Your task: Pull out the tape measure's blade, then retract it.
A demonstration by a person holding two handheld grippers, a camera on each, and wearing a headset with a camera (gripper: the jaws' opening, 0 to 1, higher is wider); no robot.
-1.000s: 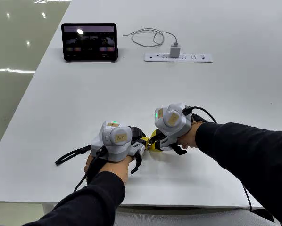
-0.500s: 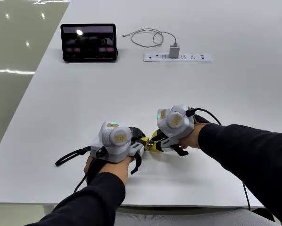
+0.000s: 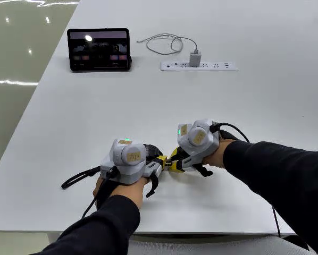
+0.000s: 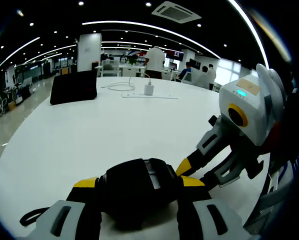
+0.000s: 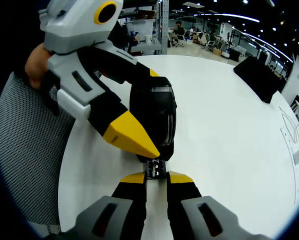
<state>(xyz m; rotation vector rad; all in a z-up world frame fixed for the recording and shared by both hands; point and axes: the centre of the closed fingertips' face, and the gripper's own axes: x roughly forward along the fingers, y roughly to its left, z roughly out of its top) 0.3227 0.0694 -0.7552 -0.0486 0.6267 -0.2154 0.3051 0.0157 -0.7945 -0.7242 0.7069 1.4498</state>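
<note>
A black tape measure (image 4: 138, 189) rests on the white table (image 3: 148, 101), and my left gripper (image 4: 139, 182) is shut on its case, one yellow-tipped jaw on each side. In the right gripper view the case (image 5: 157, 112) lies just ahead. My right gripper (image 5: 156, 176) is shut on the small end tab of the blade (image 5: 154, 168) at the case's mouth. Hardly any blade shows outside the case. In the head view the left gripper (image 3: 156, 159) and right gripper (image 3: 173, 163) meet tip to tip near the table's front edge, with the tape measure (image 3: 152, 151) between them.
A dark tablet (image 3: 99, 49) stands at the back left. A white power strip (image 3: 199, 66) with a charger and looped cable (image 3: 164, 42) lies behind the middle. A black strap (image 3: 79, 176) trails left of my left hand. The table's front edge runs close below the grippers.
The right gripper has edged slightly to the right and lower in the head view. The left gripper and the tape measure case stay where they were.
</note>
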